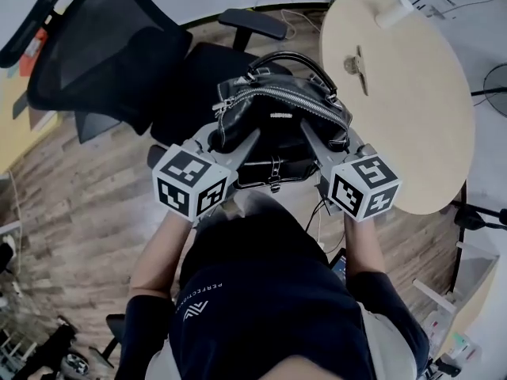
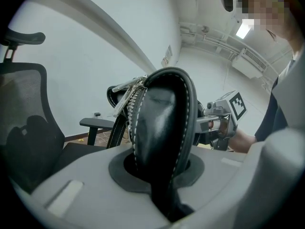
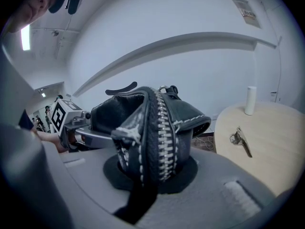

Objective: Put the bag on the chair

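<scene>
**Head view, with both gripper views.** The black bag (image 1: 285,105) is shown held in the air at the centre of the frame, between the chair (image 1: 103,62) at the upper left and the round table (image 1: 420,133) at the right. The left gripper (image 1: 230,138) is clamped on the bag's left end and the right gripper (image 1: 329,137) on its right end. In each gripper view the gap between the jaws is filled by stitched leather and zip edge, with the pads pressed against it.

A grip at both ends is judged to have been chosen so that the soft bag is carried level, with the zip (image 1: 277,93) and handles (image 1: 289,60) uppermost and little sag or swing.

The bag is pictured over the near edge of the seat (image 1: 198,66). In the left gripper view the seat lies lower, at the lower left of the frame, so the bag is judged not yet to rest on it. The set-down is therefore taken as not yet done.

A metal clip (image 1: 356,63) and a white cylinder (image 1: 394,12) are seen on the table, well apart from the bag.
</scene>
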A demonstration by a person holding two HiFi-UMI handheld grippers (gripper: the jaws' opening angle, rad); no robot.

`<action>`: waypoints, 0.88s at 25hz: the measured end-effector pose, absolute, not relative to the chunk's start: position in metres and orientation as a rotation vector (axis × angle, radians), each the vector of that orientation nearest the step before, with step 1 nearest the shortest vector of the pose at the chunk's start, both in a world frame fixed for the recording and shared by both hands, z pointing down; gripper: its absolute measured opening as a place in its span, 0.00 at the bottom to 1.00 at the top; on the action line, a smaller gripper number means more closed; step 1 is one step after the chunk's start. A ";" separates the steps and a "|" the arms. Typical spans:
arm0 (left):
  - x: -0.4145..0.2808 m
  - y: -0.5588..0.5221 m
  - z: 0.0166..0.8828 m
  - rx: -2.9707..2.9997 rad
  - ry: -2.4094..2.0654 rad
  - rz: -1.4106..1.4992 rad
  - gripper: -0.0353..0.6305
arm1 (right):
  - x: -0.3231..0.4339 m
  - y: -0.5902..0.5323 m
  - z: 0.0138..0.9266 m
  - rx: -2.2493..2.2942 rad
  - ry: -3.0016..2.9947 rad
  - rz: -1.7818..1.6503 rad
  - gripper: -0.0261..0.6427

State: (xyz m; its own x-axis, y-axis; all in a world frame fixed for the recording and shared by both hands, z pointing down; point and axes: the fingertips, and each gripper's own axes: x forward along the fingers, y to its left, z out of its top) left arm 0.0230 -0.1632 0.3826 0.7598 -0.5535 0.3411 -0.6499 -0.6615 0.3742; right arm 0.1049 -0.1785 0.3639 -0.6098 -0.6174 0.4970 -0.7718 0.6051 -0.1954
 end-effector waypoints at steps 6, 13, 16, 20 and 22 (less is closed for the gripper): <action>0.034 -0.121 0.380 2.517 -0.796 0.275 0.17 | 0.117 -0.131 0.360 1.230 -2.397 0.570 0.11; 0.052 -0.087 0.380 2.566 -0.649 0.277 0.17 | 0.135 -0.086 0.357 1.381 -2.311 0.569 0.11; 0.058 -0.086 0.375 2.614 -0.600 0.271 0.17 | 0.141 -0.080 0.351 1.445 -2.296 0.547 0.11; 0.063 -0.096 0.371 2.659 -0.572 0.270 0.17 | 0.145 -0.087 0.347 1.489 -2.301 0.520 0.11; 0.062 -0.104 0.371 2.667 -0.586 0.282 0.18 | 0.145 -0.095 0.349 1.485 -2.314 0.523 0.11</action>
